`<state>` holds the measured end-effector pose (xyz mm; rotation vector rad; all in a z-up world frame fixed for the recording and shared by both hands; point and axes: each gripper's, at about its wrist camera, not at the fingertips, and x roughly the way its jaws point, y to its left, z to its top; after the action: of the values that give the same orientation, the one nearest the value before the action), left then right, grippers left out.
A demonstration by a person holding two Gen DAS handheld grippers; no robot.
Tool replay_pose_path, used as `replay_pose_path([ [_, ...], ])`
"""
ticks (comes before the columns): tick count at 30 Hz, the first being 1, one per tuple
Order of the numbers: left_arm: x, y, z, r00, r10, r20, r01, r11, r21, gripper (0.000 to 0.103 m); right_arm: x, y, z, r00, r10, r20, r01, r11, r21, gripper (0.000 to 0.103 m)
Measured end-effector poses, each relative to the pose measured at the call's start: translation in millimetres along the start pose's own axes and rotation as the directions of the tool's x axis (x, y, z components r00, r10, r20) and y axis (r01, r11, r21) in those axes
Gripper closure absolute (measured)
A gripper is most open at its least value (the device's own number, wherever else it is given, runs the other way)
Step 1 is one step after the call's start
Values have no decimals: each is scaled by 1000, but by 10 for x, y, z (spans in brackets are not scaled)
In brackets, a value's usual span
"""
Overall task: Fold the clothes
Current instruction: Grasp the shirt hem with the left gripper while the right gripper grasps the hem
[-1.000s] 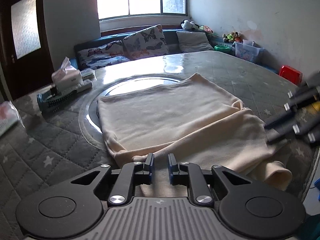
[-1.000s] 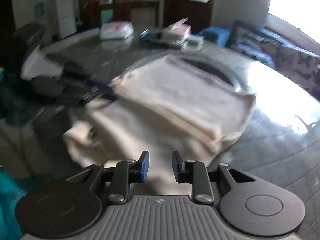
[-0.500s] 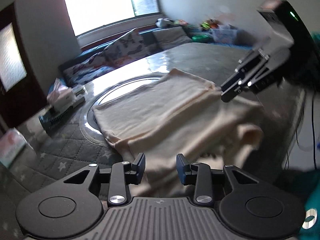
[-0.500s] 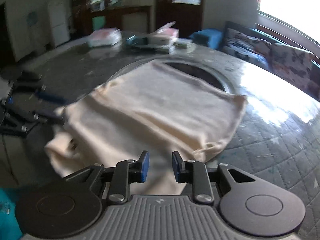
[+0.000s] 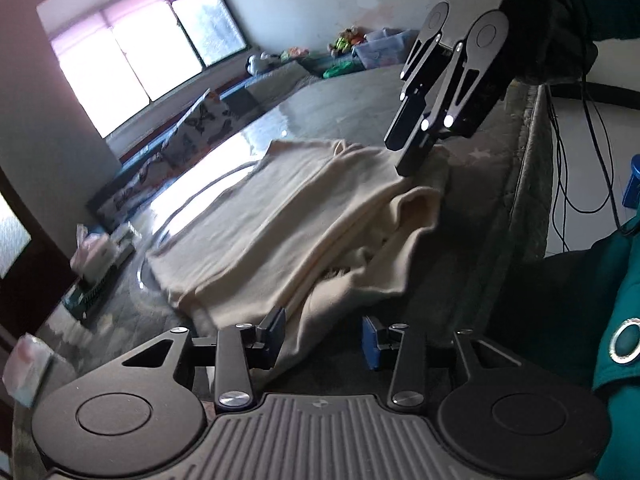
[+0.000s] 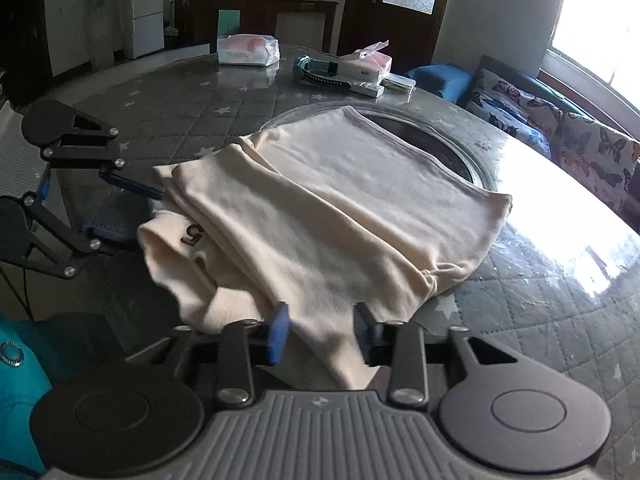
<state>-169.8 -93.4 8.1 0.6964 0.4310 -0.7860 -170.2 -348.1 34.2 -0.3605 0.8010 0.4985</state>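
the cream knit garment [image 6: 340,208] lies partly folded on the grey quilted round table [image 6: 168,116], its near edge bunched and hanging toward me. a second ago both grippers were nearly closed at that edge; now my left gripper [image 5: 323,338] and right gripper [image 6: 322,332] have their jaws spread apart, holding nothing, with cloth lying loose between them. i judge that fold released, so the next grasp must tidy the rumpled near hem. tissue packs [image 6: 248,50] sit well apart.
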Motion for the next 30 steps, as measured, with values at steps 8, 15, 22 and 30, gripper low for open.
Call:
replay_pose_path([
  [8,65,163,87,999,-22,46,26,995,-99,93,-113,78,-120,1000,-1,-23,-1,997,-82,60],
  [15,200,535,272,998,-40,55,52,966,-254,94,-74,230,-130,999,35,8,-33,982,-185,48],
  [22,338,660,300,997,-69,35,76,954,-289,94,223,158,8,997,65,42,-59,988,-143,60],
  [30,180,580,185,997,-62,42,70,969,-238,83,307,-94,175,991,131,21,-130,991,-21,89],
])
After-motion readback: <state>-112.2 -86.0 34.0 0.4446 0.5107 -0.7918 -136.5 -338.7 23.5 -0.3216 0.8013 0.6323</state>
